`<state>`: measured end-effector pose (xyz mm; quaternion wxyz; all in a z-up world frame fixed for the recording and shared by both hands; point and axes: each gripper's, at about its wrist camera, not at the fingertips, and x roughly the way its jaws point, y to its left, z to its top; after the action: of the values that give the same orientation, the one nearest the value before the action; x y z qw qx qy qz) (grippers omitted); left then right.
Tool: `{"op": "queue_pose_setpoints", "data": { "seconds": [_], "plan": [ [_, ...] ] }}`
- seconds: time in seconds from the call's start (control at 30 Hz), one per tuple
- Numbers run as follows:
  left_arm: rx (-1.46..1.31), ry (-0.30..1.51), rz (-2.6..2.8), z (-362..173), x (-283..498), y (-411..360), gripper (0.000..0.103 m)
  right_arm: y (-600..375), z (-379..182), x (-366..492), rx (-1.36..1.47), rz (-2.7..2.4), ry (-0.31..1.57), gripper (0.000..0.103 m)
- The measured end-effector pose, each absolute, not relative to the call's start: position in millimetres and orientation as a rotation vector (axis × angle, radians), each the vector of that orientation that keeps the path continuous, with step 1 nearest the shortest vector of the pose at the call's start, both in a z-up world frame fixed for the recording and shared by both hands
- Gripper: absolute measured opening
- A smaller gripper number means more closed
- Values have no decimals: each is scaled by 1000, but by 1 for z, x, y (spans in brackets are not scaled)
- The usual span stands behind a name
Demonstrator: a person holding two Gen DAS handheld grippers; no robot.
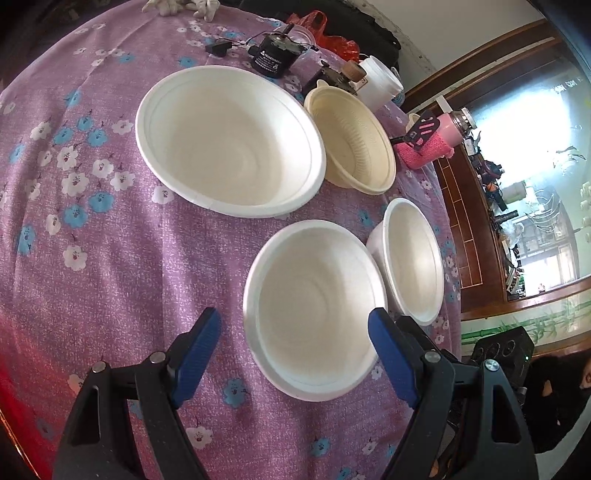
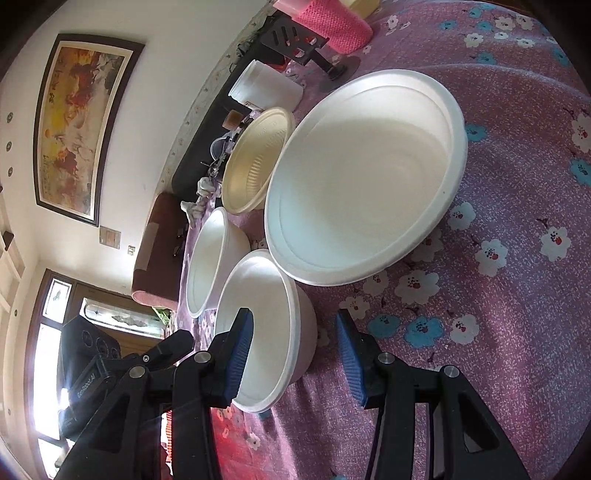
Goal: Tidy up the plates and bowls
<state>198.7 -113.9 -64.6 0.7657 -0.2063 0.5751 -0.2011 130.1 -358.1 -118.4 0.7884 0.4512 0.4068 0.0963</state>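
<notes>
Four empty bowls stand on the flowered purple tablecloth [image 1: 110, 277]. A large white bowl [image 1: 229, 140] [image 2: 365, 177] and a ribbed cream bowl [image 1: 354, 140] [image 2: 255, 162] are farther off. A medium white bowl [image 1: 314, 325] [image 2: 266, 325] and a small white bowl [image 1: 413, 262] [image 2: 210, 258] are closer. My left gripper [image 1: 295, 314] is open, hovering over the medium bowl with its blue pads either side of it. My right gripper [image 2: 293, 314] is open and straddles that bowl's rim, one pad inside, the other outside with a gap to the wall.
At the table's far edge lie a black motor [image 1: 273, 55], a white jar [image 1: 380, 81] [image 2: 266, 88], a pink knitted bottle cover [image 1: 424, 147] [image 2: 336, 26] and a black stand [image 2: 295, 37]. The other gripper's black housing [image 1: 502, 350] [image 2: 88, 369] sits close beside each gripper.
</notes>
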Motion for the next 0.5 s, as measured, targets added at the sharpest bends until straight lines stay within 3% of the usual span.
{"op": "queue_pose_setpoints", "data": {
  "seconds": [0.23,0.5],
  "plan": [
    [-437,1244,-456,-66,198,-115,62,-359,-121,133,974,197,879,49],
    [-430,1245,-453,-69,199,-114,60,-357,-124,139,985,204,888,42]
  ]
}}
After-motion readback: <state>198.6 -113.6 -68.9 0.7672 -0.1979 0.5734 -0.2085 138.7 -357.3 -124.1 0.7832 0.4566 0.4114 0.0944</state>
